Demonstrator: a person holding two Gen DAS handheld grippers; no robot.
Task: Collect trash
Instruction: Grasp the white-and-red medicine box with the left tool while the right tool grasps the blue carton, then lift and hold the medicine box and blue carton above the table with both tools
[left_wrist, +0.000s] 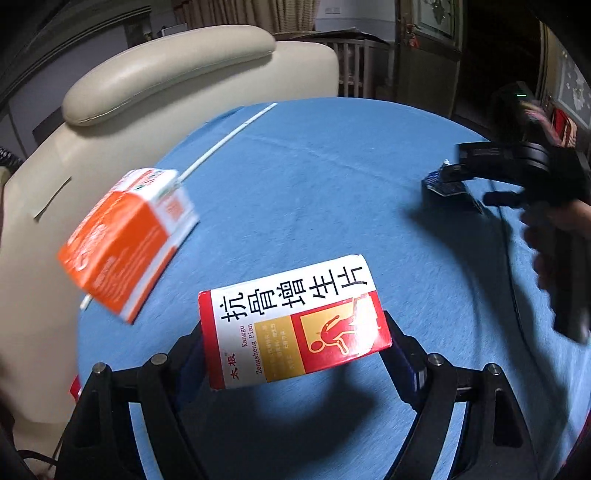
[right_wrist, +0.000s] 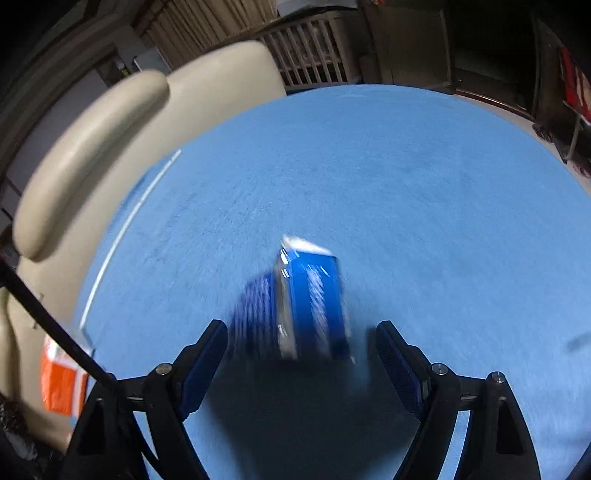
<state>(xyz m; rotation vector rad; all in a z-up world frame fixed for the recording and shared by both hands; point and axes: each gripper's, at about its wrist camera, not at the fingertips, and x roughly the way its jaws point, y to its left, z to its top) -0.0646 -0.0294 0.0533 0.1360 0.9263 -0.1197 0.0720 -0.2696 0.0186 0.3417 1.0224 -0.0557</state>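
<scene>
Two grippers: left gripper jaws clamp red-white box; right gripper jaws wide, straddling blue carton

A round table under a blue cloth fills both views; a cream padded chair stands against its far left edge; behind are pleated curtains, a slatted white cot and dark wooden cabinets.

Red-white box, orange carton, seemingly tilted blue carton.
</scene>
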